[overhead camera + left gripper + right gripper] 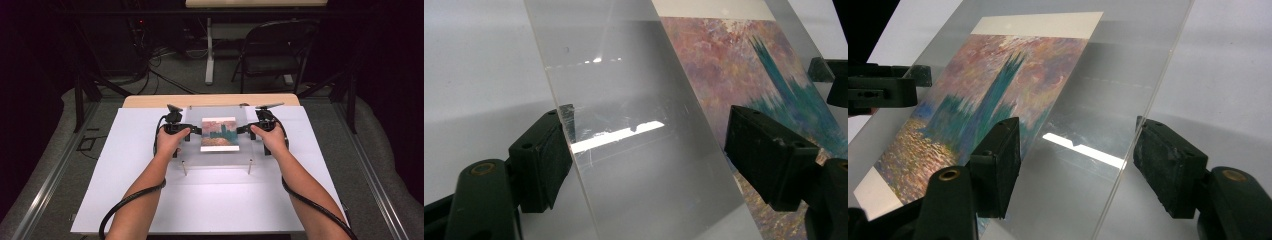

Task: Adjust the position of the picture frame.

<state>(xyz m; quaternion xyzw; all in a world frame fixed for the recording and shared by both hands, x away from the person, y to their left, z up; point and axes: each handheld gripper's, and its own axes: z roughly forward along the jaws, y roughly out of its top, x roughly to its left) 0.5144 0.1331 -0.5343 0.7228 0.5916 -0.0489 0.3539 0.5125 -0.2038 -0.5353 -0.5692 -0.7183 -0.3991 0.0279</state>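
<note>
1. My left gripper (644, 155) stands spread, its jaws straddling the left margin of the clear acrylic sheet (634, 100), not yet clamped.
2. My right gripper (1075, 165) is likewise spread, astride the sheet's right edge.
3. Under the sheet lies the pink-and-teal painted print (219, 134), mid-table; I judge lifting the sheet remains.
4. The white table (210, 200) offers open room on all sides.

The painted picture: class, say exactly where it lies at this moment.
In the high view the painted picture lies mid-table under the clear acrylic sheet, between the left gripper and the right gripper.
</note>
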